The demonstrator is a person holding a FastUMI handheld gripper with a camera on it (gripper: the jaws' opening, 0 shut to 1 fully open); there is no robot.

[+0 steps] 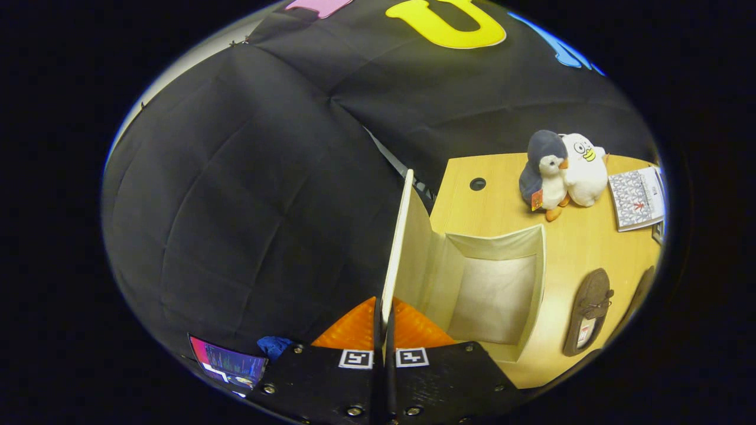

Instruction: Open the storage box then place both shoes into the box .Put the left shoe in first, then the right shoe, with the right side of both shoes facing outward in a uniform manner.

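My gripper (384,321) is shut on the edge of the storage box's cream lid (397,236), which stands raised on edge just ahead of the fingers. The open storage box (493,292) lies to the right of the lid on the wooden table, its pale fabric inside bare. A brown shoe (587,310) lies sole-side toward the box's right, its opening facing up. A second dark shoe (641,292) peeks in further right, mostly cut off.
The wooden table (579,242) carries a grey penguin plush (544,171) and a white duck plush (585,168) at the back, with a patterned booklet (638,198) to their right. A round cable hole (477,184) sits behind the box. A small screen (227,363) is near the fingers' left.
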